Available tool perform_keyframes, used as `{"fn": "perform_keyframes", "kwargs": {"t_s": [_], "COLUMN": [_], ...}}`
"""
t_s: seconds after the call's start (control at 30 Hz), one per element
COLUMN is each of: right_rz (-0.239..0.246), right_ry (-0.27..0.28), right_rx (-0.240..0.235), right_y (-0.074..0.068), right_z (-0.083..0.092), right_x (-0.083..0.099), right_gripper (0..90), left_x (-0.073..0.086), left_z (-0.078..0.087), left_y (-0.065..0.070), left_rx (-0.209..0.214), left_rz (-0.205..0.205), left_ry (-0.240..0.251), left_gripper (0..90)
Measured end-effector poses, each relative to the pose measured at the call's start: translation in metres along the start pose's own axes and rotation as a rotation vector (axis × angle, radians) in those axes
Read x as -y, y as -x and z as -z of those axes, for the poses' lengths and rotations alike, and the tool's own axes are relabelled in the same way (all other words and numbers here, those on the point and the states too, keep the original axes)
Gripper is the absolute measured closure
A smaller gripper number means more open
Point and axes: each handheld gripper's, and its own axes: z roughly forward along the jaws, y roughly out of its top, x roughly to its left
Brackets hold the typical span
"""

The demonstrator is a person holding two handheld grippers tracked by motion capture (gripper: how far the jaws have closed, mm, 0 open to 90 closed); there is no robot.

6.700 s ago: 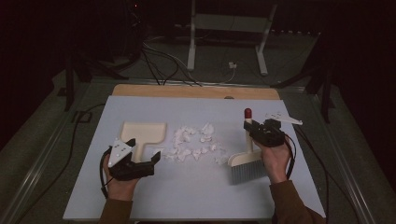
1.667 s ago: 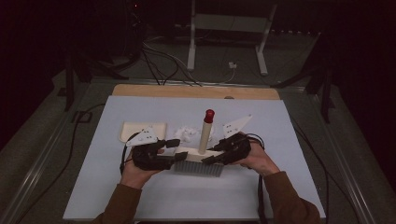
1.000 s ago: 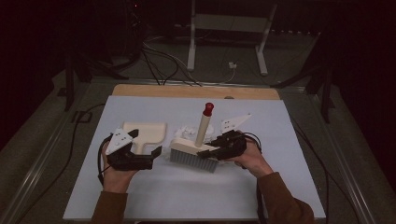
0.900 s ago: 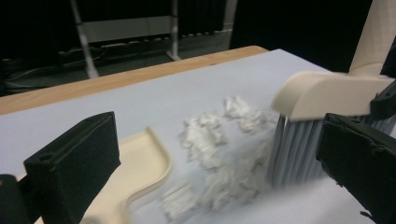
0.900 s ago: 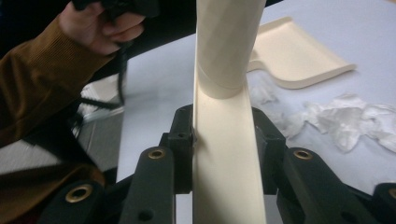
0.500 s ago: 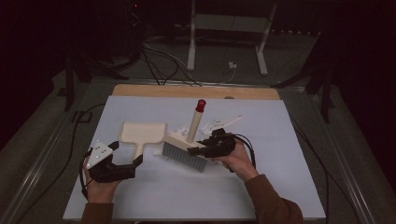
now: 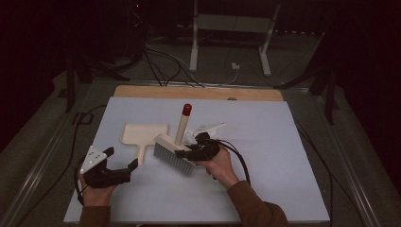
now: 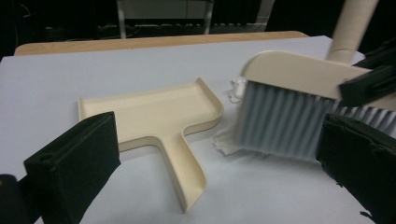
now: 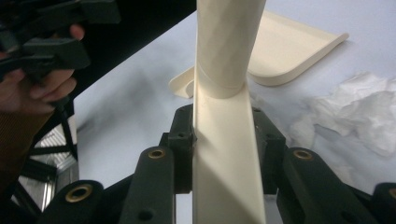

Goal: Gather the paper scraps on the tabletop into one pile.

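A cream dustpan lies flat on the white table, its handle toward the near edge. My right gripper is shut on the head of a cream brush, whose red-tipped handle stands up. The bristles rest just right of the pan. White paper scraps lie behind the brush. In the right gripper view the jaws clamp the brush head, with scraps at right. My left gripper is open and empty, near-left of the pan's handle.
A wooden board lines the table's far edge. Beyond it are floor cables and a metal stand. The right gripper's cable loops over the table beside the hand.
The right gripper has carried the brush leftward to the dustpan's right edge. The left gripper has drawn back from the pan's handle toward the near left corner.
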Motion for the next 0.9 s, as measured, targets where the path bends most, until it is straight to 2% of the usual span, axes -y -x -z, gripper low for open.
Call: {"fn": "perform_keyframes", "kwargs": {"t_s": [0.07, 0.1, 0.17, 0.2, 0.27, 0.3, 0.33, 0.37, 0.4, 0.63, 0.67, 0.7, 0.77, 0.9], "right_rz": [-0.014, -0.064, -0.081, -0.093, -0.096, -0.117, -0.117, -0.136, -0.136, -0.158, -0.156, -0.156, -0.161, -0.174], "right_ry": [0.001, 0.007, 0.009, -0.002, -0.005, 0.002, 0.002, 0.002, 0.002, 0.002, 0.004, 0.004, 0.011, 0.019], "right_rx": [0.004, 0.004, 0.009, 0.036, 0.051, 0.078, 0.078, 0.111, 0.111, 0.215, 0.242, 0.242, 0.279, 0.315], "right_y": [0.000, 0.000, 0.000, -0.002, -0.002, -0.003, -0.003, -0.002, -0.002, 0.004, 0.007, 0.007, 0.011, 0.017], "right_z": [-0.003, -0.011, -0.015, -0.023, -0.025, -0.028, -0.028, -0.028, -0.028, -0.014, -0.008, -0.008, 0.000, 0.009], "right_x": [0.000, 0.001, 0.003, 0.005, 0.006, 0.007, 0.007, 0.006, 0.006, 0.008, 0.008, 0.008, 0.008, 0.008], "right_gripper": [67.3, 67.3, 67.4, 67.3, 67.3, 67.4, 67.4, 67.4, 67.4, 67.4, 67.4, 67.4, 67.3, 67.3], "left_x": [0.000, 0.000, 0.000, 0.000, 0.001, 0.001, 0.001, 0.002, 0.002, 0.002, 0.002, 0.002, 0.002, 0.002], "left_z": [0.000, 0.001, 0.001, 0.001, 0.000, 0.000, 0.000, 0.001, 0.001, 0.001, 0.001, 0.001, 0.000, 0.000], "left_y": [0.000, 0.001, 0.001, 0.001, 0.000, -0.001, -0.001, -0.002, -0.002, -0.001, -0.001, -0.001, -0.001, -0.001], "left_rx": [0.007, 0.007, 0.003, 0.003, 0.002, 0.001, 0.001, 0.001, 0.000, -0.002, -0.002, -0.002, -0.003, -0.004], "left_rz": [0.002, 0.000, -0.003, 0.000, -0.001, 0.002, 0.004, 0.006, 0.007, 0.010, 0.008, 0.007, 0.007, 0.006], "left_ry": [0.006, 0.007, 0.003, 0.004, -0.001, 0.001, 0.001, 0.002, 0.003, 0.006, 0.003, 0.002, 0.002, 0.000], "left_gripper": [0.5, 0.5, 0.5, 0.5, 0.5, 0.5, 0.5, 0.5, 0.5, 0.5, 0.5, 0.5, 0.5, 0.5]}}
